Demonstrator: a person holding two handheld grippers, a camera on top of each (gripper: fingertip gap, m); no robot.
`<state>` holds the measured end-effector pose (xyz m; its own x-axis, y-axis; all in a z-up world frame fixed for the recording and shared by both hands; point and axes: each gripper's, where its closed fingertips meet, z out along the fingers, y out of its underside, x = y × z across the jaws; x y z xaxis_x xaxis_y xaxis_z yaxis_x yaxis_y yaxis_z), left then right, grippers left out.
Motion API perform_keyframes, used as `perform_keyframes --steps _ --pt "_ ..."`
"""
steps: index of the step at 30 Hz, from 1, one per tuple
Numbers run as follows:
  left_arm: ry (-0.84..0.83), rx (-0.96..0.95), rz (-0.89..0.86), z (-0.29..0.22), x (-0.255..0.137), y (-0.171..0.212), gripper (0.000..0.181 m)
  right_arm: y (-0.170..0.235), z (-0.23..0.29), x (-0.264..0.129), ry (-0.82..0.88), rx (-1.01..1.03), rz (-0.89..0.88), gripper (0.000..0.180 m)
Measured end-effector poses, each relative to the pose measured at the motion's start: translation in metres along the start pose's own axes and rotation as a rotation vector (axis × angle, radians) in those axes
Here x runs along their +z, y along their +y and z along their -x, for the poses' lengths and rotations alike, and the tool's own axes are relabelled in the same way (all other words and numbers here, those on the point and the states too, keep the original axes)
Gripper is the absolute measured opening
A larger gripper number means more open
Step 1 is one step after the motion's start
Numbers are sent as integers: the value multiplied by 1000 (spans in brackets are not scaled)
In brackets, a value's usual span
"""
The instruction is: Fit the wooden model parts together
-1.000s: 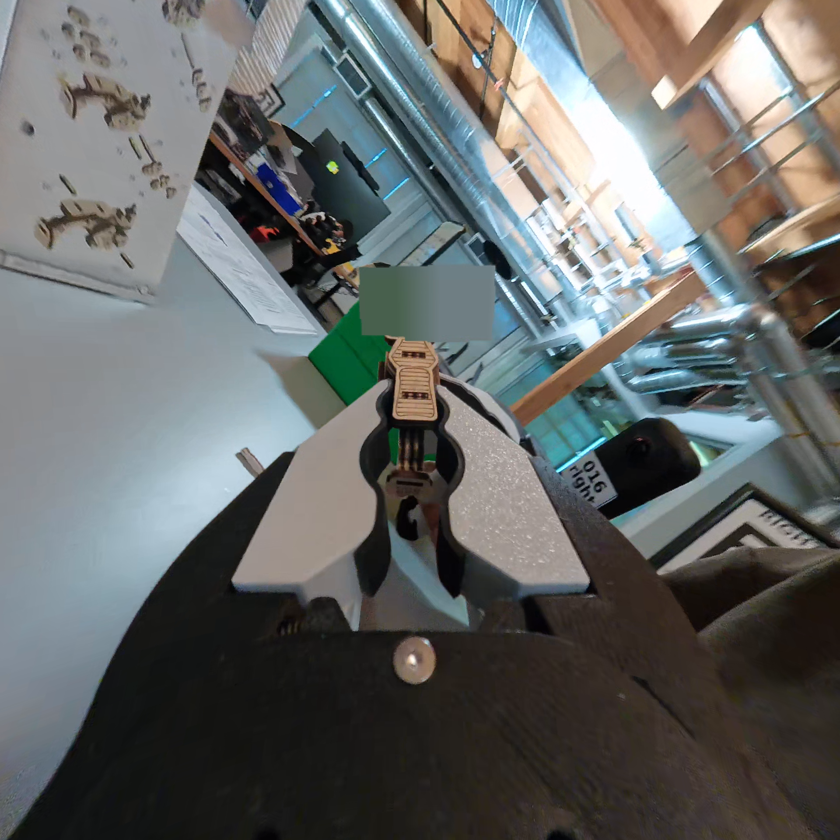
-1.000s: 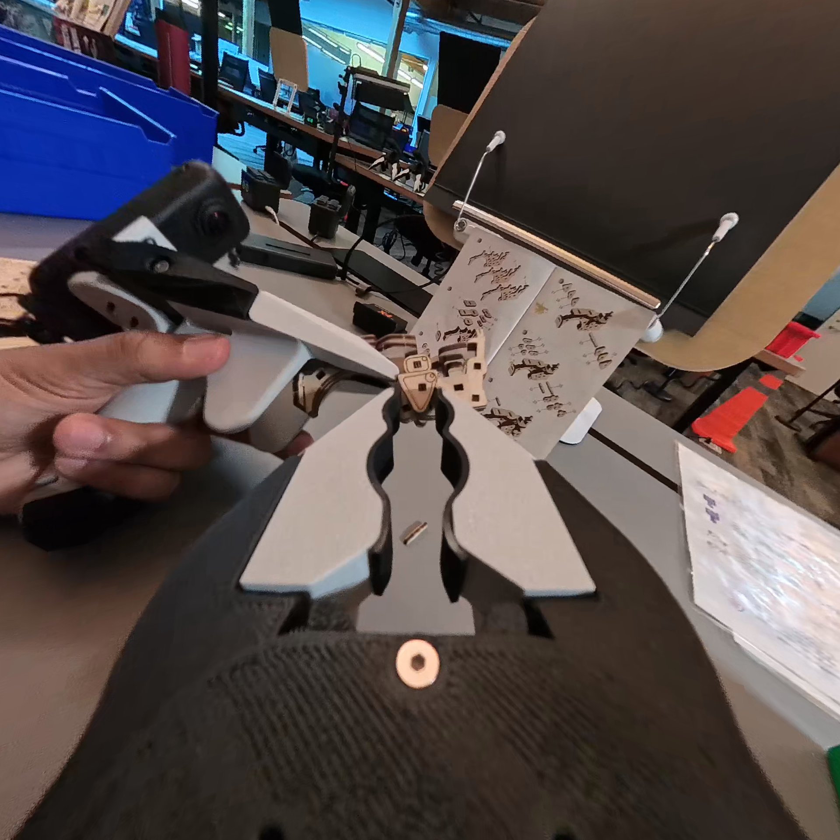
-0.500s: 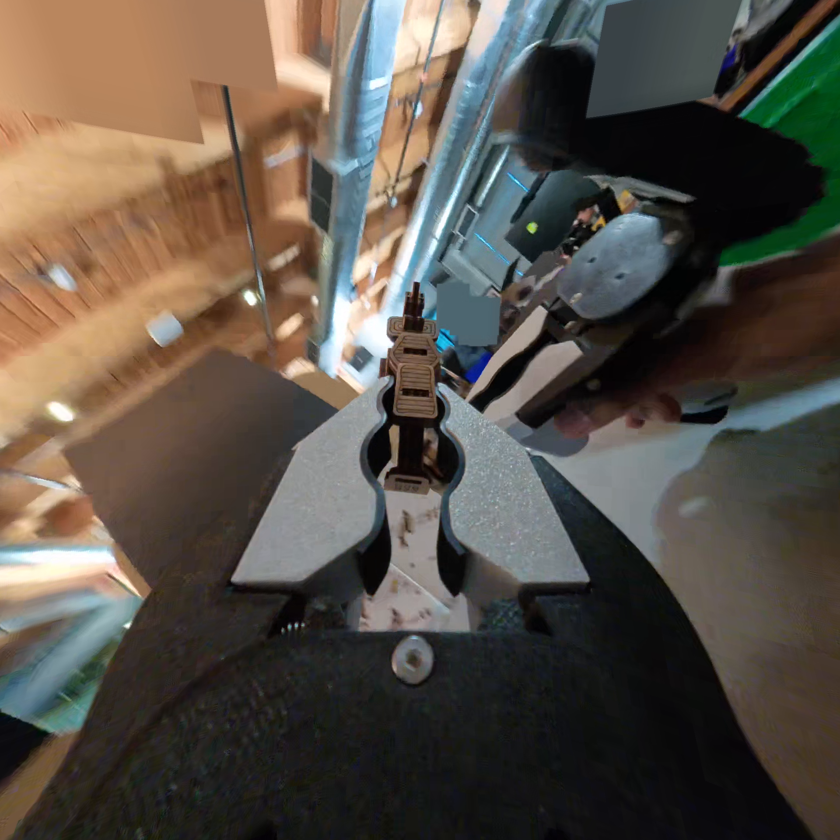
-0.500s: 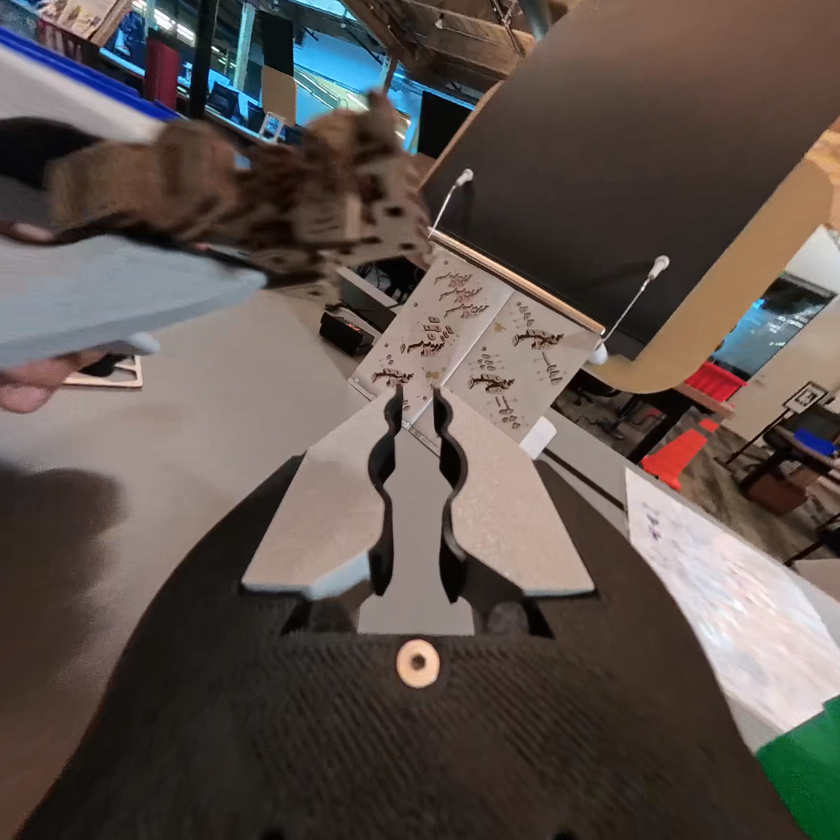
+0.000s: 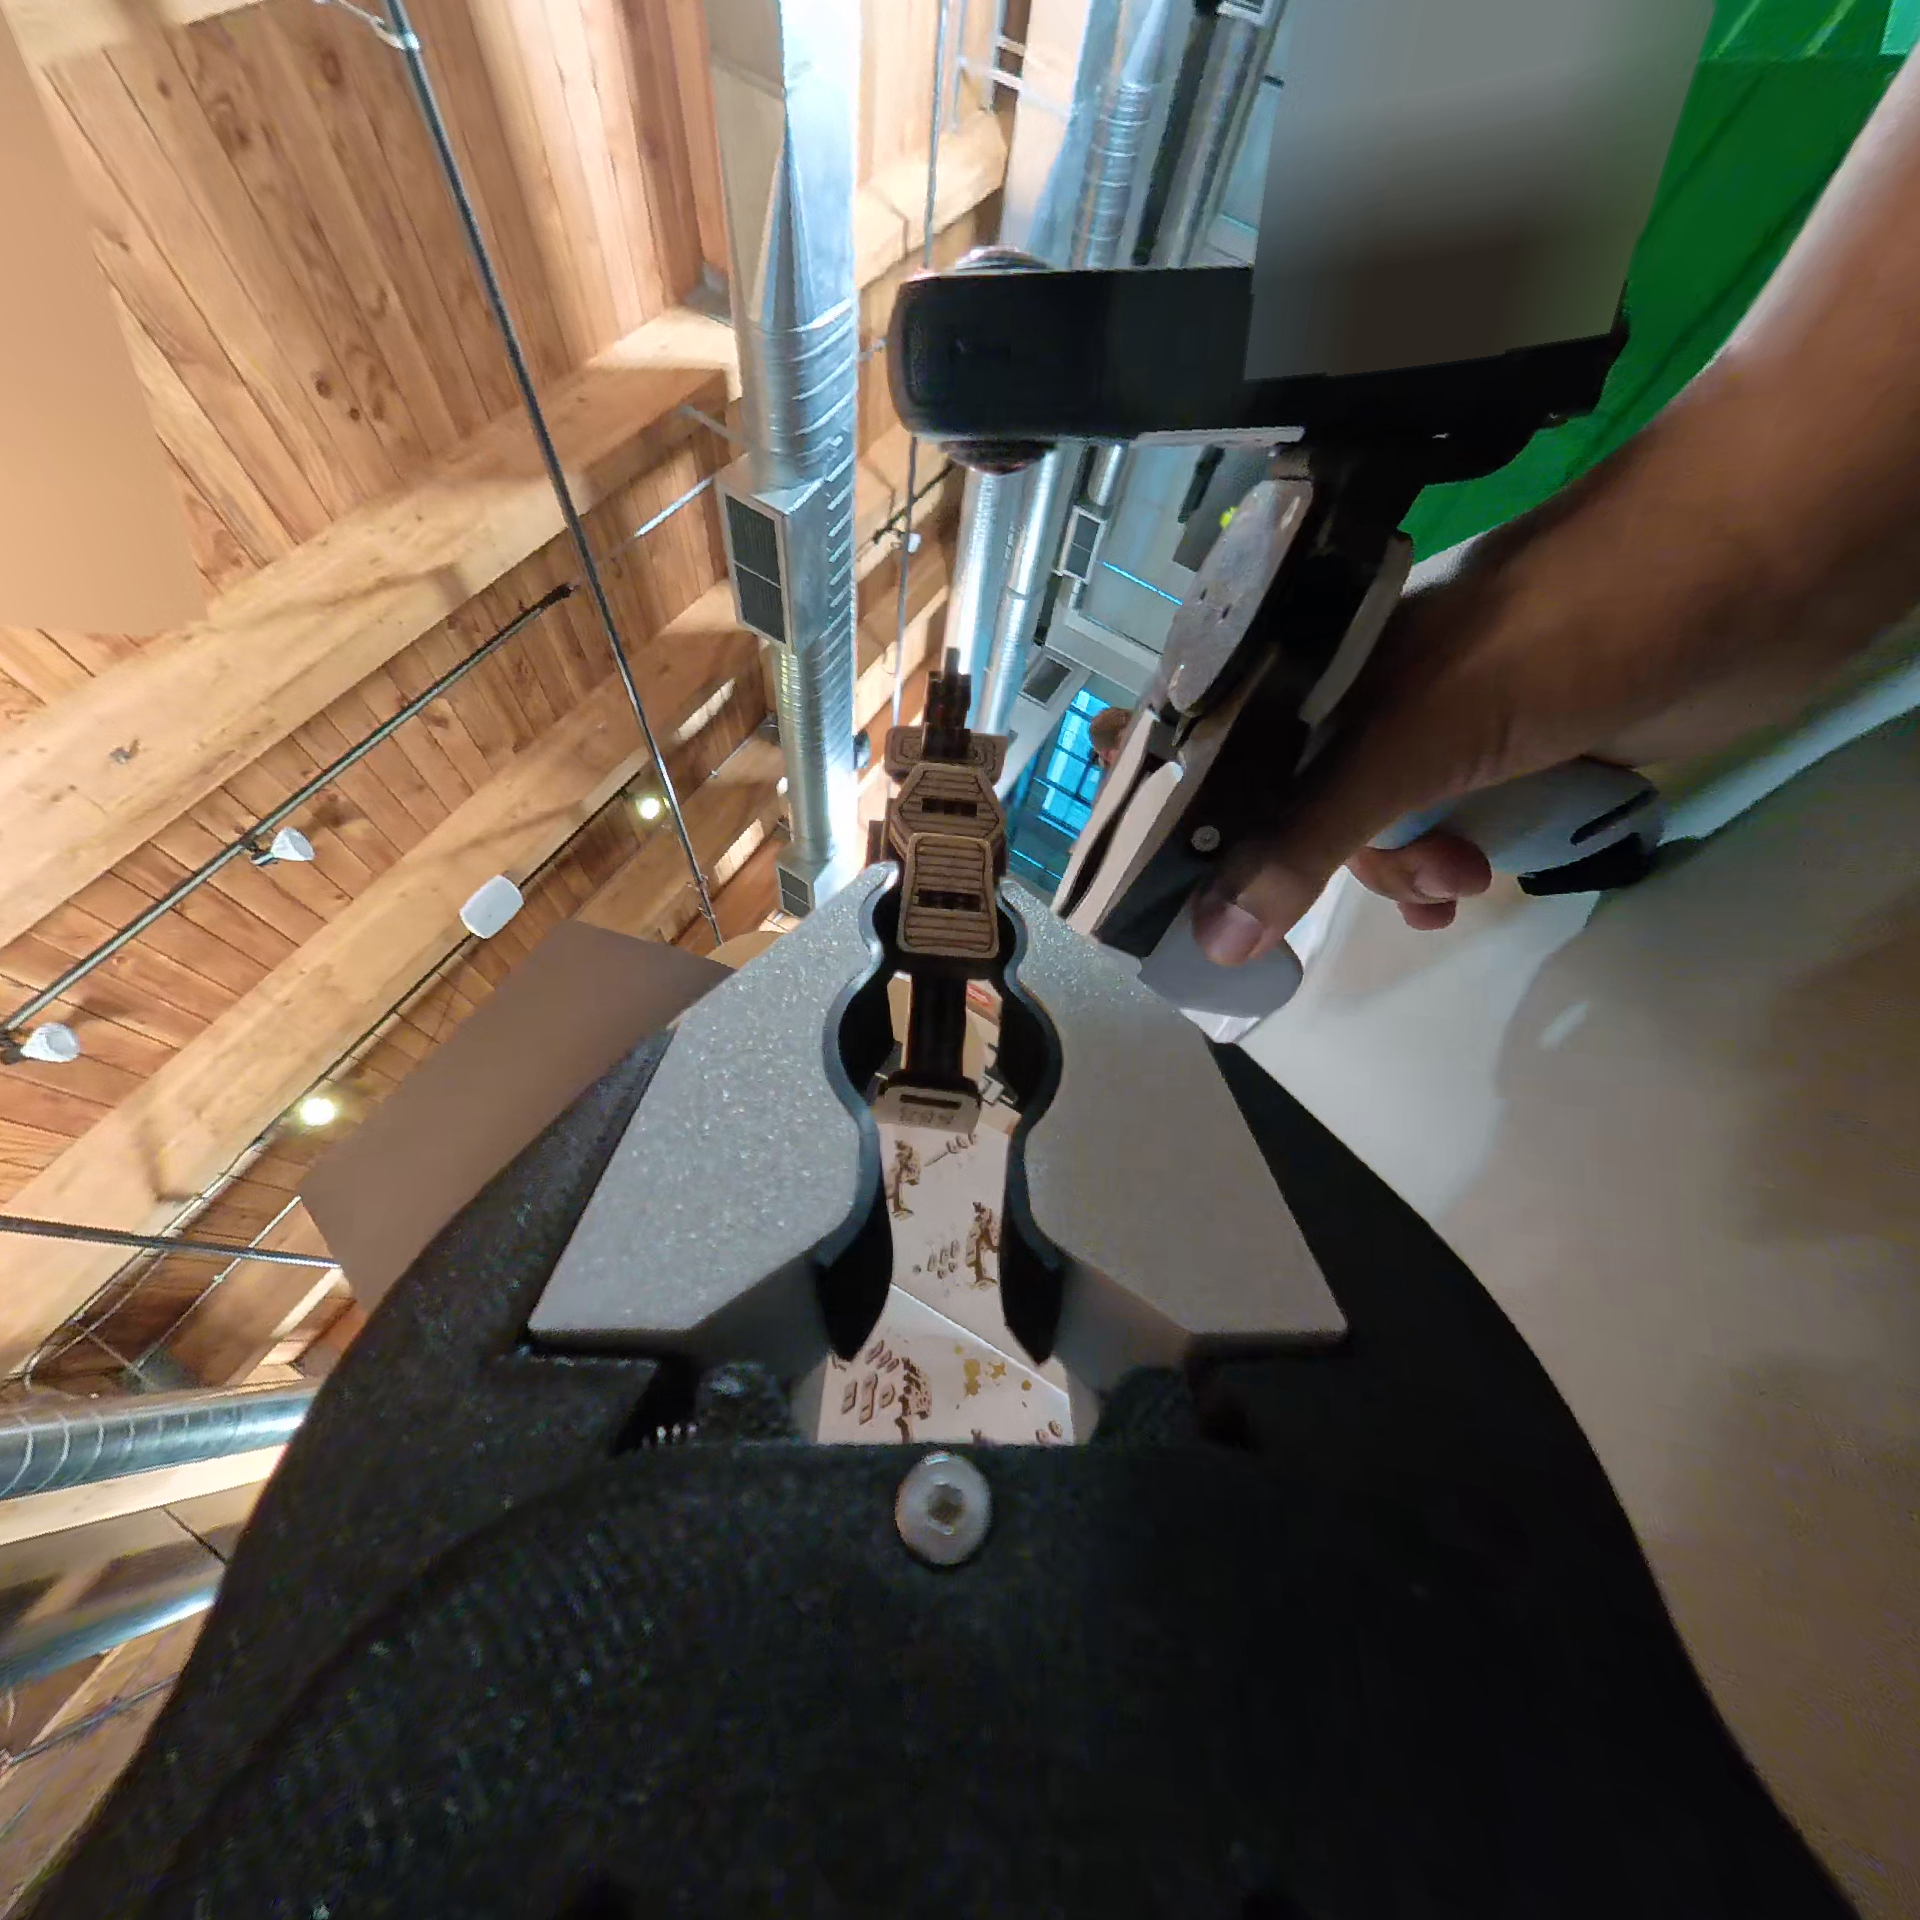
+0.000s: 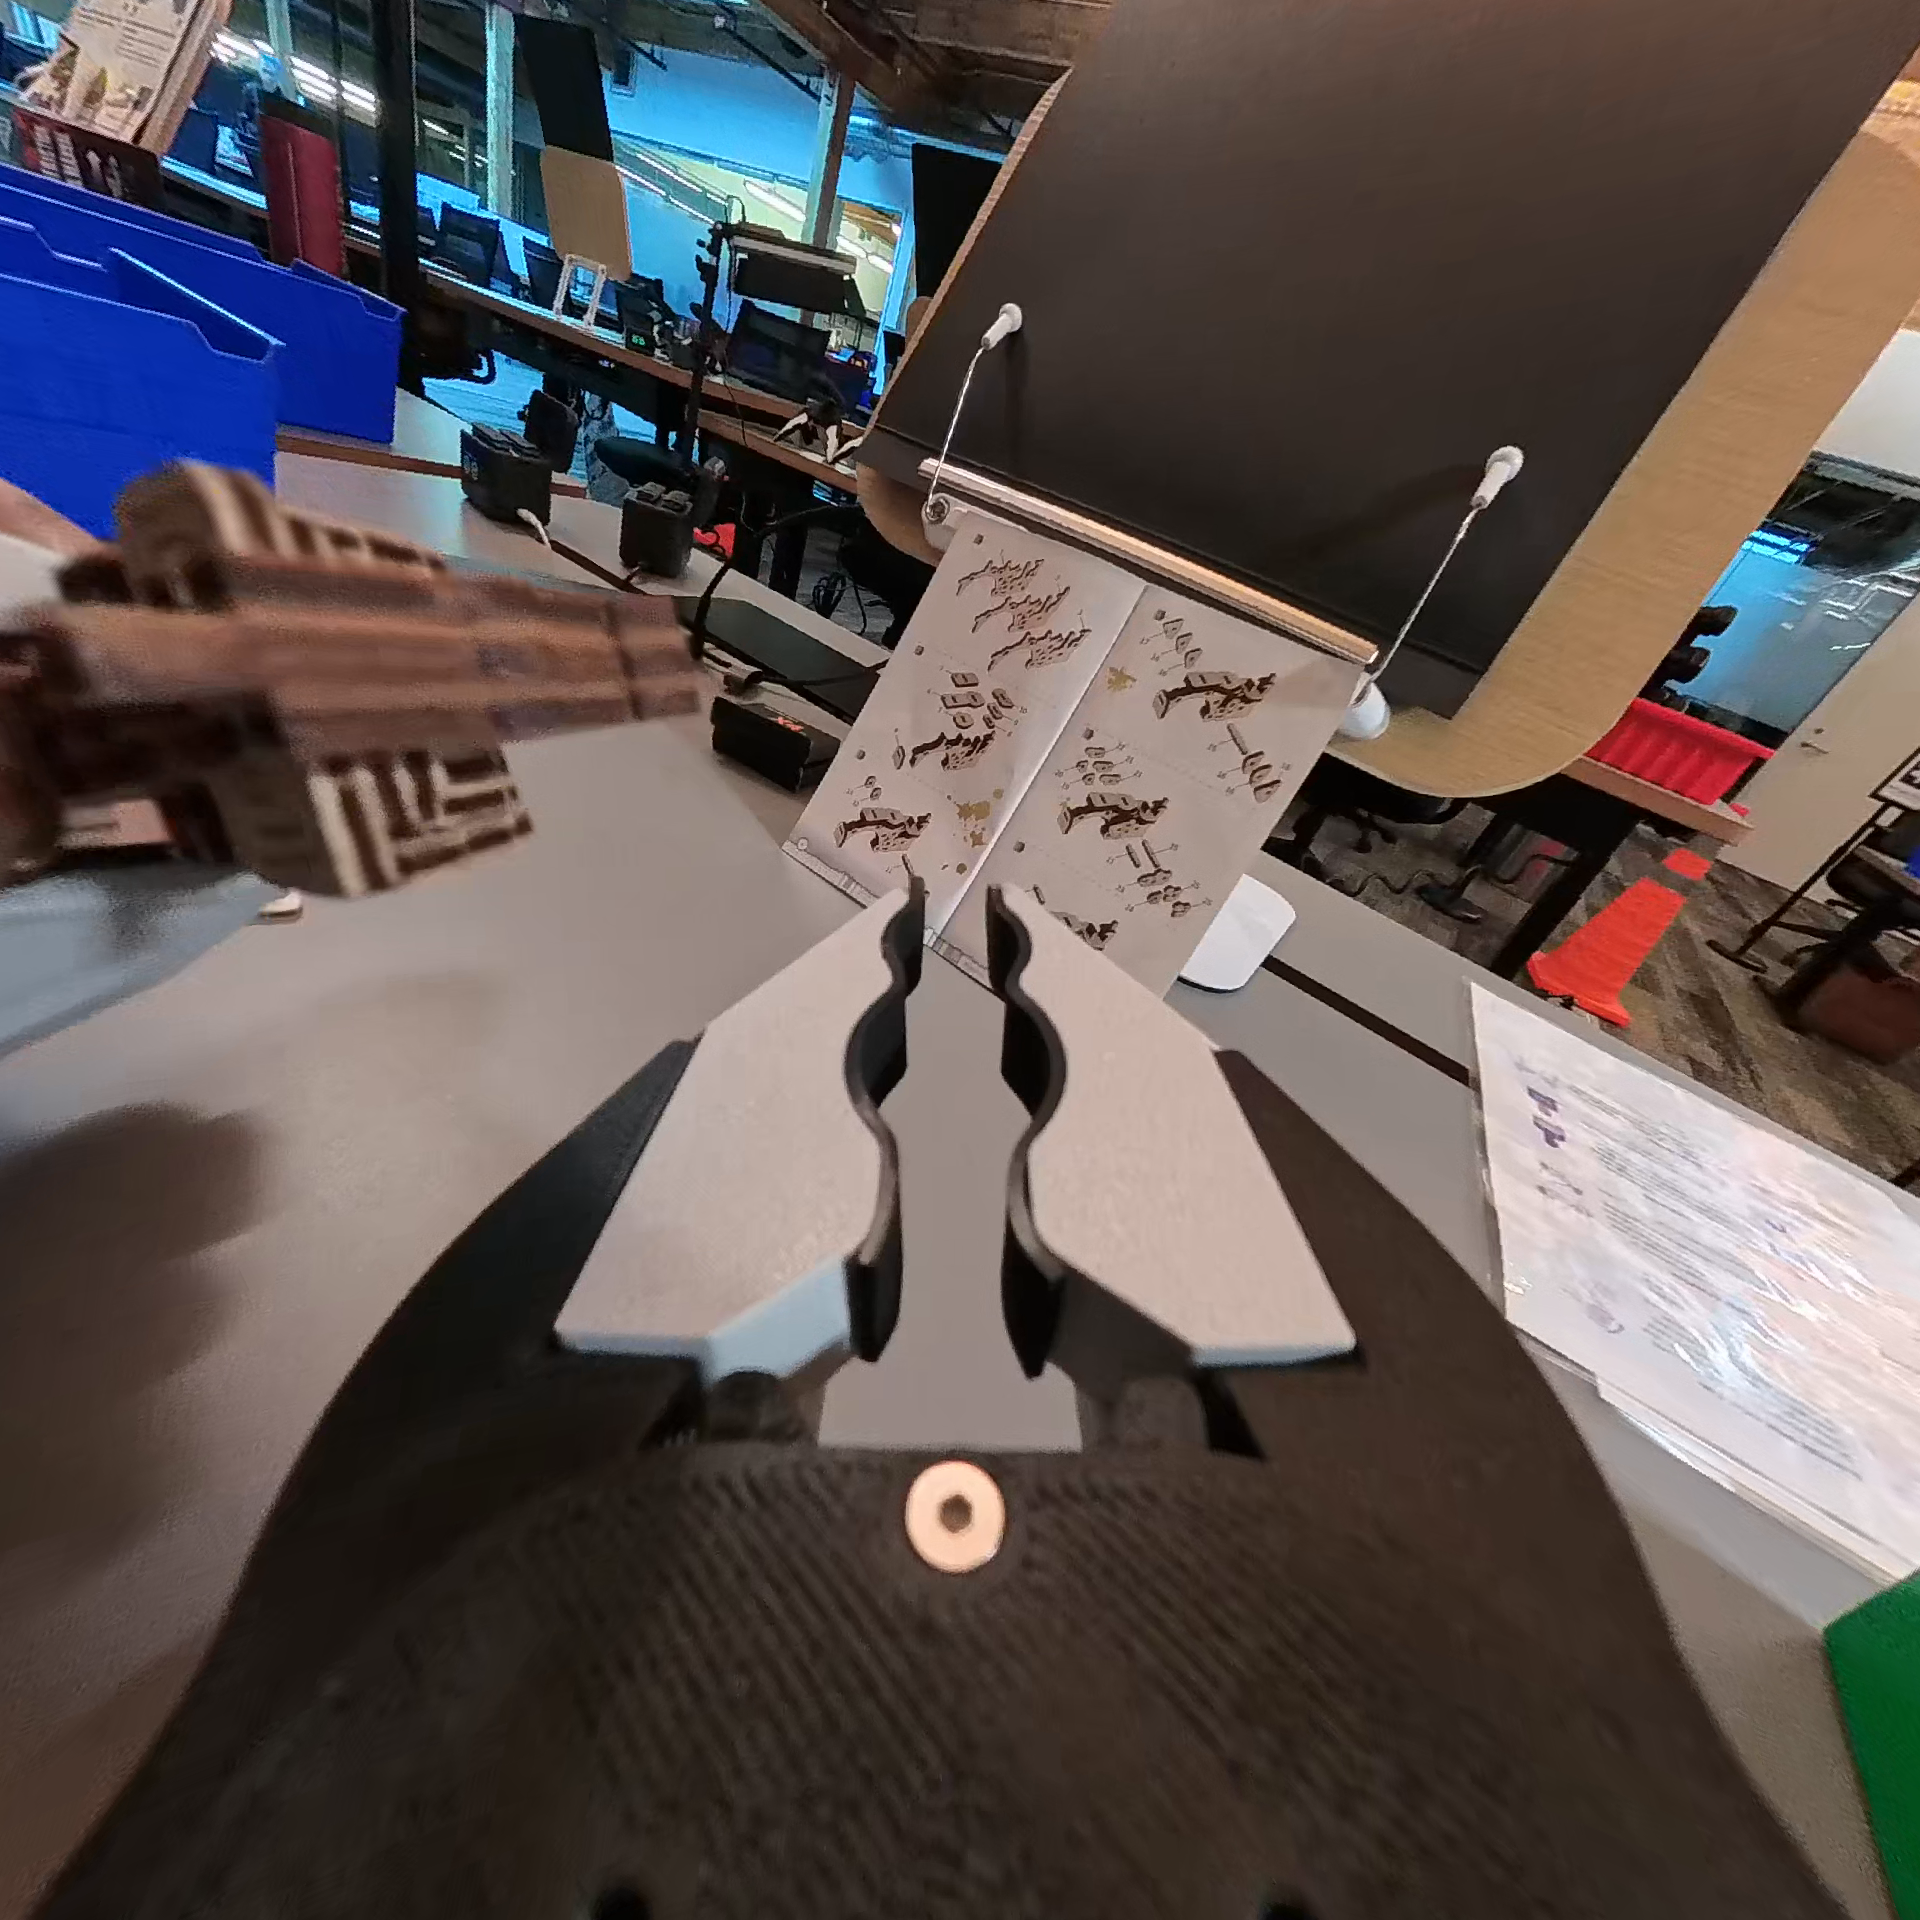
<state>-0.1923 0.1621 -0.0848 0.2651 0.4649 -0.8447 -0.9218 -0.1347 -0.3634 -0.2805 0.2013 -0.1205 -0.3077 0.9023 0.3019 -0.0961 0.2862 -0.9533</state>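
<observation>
My left gripper [image 5: 948, 894] is shut on a laser-cut wooden model [image 5: 948, 831]. It holds the model up in the air, pointing towards the ceiling. The model sticks out past the fingertips and reaches back between the fingers. In the right wrist view the model [image 6: 312, 707] is blurred, high at the left, above the grey table [image 6: 520, 1039]. My right gripper [image 6: 954, 914] is empty, its jaws a narrow gap apart, and sits right of the model without touching it. It also shows in the left wrist view [image 5: 1153, 821], held by a hand.
An instruction sheet [image 6: 1070, 748] leans on a wire stand in front of a black board [image 6: 1351, 312]. Blue bins [image 6: 156, 374] stand at the back left. A laminated page [image 6: 1683, 1278] and a green object [image 6: 1881, 1704] lie at the right. The grippers' ends are close to 10 cm from one another.
My right gripper was shut on a small wooden piece against the model; it has let go and drawn back empty. My left gripper has swung upward with the model.
</observation>
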Motion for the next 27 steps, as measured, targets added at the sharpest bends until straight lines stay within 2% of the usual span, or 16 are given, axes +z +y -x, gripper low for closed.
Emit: perform_keyframes --steps 20,27 --pt "-55 -11 -16 7 -2 3 11 1 0 1 -6 4 8 8" --pt "-80 -137 62 14 7 18 11 2 0 1 -9 1 12 7"
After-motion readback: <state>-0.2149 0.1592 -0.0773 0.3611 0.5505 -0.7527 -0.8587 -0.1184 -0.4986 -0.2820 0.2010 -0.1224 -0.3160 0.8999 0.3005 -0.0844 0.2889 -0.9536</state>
